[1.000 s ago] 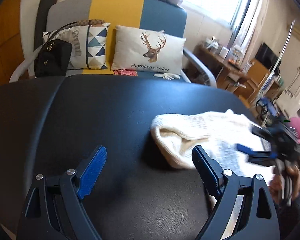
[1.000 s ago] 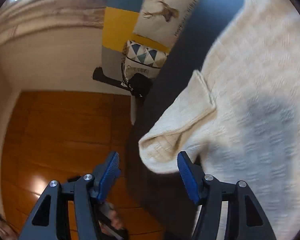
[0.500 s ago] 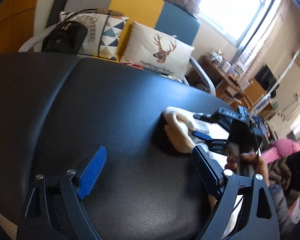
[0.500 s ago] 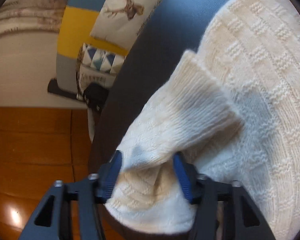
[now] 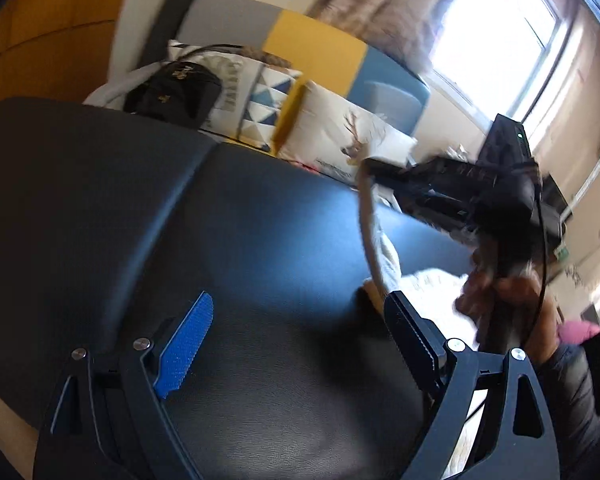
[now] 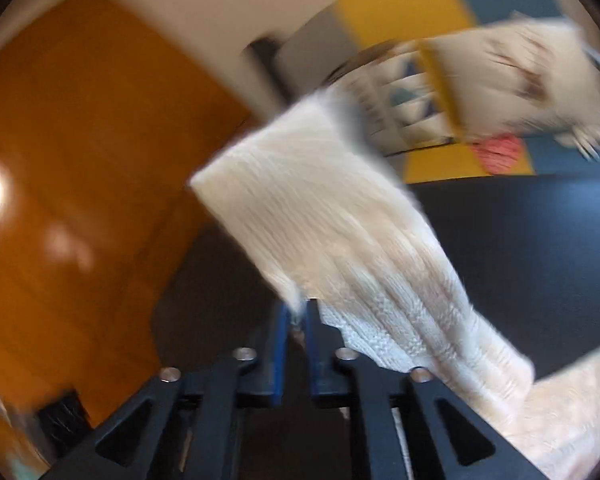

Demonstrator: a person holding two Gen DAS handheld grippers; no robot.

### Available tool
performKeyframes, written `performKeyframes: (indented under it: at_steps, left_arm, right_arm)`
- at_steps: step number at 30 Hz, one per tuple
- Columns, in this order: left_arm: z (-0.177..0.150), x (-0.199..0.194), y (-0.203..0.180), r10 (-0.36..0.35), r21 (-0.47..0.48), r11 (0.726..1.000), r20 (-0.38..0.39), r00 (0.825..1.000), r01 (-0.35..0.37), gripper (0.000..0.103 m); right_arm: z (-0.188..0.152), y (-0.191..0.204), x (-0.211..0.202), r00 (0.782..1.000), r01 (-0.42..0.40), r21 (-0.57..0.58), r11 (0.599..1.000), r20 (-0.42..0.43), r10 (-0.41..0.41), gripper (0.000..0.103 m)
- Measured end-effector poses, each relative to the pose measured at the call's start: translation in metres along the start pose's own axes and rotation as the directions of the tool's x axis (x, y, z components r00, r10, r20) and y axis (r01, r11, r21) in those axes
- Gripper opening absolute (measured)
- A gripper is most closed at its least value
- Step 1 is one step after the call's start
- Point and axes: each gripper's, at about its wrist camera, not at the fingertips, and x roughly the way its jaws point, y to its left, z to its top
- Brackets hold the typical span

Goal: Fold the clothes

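Here, closest in the left wrist view, the left tool [image 5: 296, 330] hovers low over the black counter [image 5: 260, 240], its two fingers spread wide apart with nothing between them; the blue pad of one finger faces inward. Just past its right finger, the cream knit sweater [image 5: 428, 292] lies on the counter, and one sleeve [image 5: 370, 232] rises from it as a thin taut strip. That strip ends at the right tool [image 5: 374, 168], which is held above the counter, pointing leftward across the frame, with the person's right hand [image 5: 496, 292] wrapped around its handle below the black body.

In the right wrist view, the right tool [image 6: 298, 314] has its fingers drawn nearly together, pinched on the edge of the sleeve [image 6: 320, 216]. The ribbed cuff end flaps up and away from the fingers, lifted off the counter [image 6: 520, 248], while the rest of the knit trails down to the lower right. Motion blur softens everything here.

Farther back stands a sofa [image 5: 320, 44] in grey, yellow and blue blocks. On it sit a black handbag [image 5: 172, 92], a triangle-patterned cushion [image 5: 256, 100] and a cushion with a deer print [image 5: 348, 136]; a line of writing runs under the deer, too blurred to read. A bright window [image 5: 496, 36] lies beyond.
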Motion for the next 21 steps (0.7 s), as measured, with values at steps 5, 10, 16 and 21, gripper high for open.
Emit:
performKeyframes:
  at_steps: [5,10,16,21]
  left_arm:
    - [0.003,-0.005,0.008,0.067,0.061,0.996,0.006,0.998,-0.067,0.09]
    - [0.016,0.022,-0.018,0.051,0.233,0.971,0.001,0.999,-0.05,0.09]
    - [0.016,0.083,-0.069,0.006,0.537,0.841,-0.123,0.992,0.062,0.09]
    - [0.013,0.115,-0.085,0.079,0.58,0.814,-0.154,0.985,0.026,0.09]
  right_arm:
    - [-0.023,0.003,-0.011,0.998,0.027,0.03,0.999,0.052,-0.028,0.021]
    - [-0.073,-0.05,-0.076,0.979,0.171,0.205,0.964,0.073,-0.189,0.026]
    - [-0.15,-0.104,-0.15,0.916,0.37,0.335,0.867,0.027,-0.401,0.026]
    - [-0.199,-0.13,-0.198,0.873,0.445,0.407,0.798,0.001,-0.487,0.026]
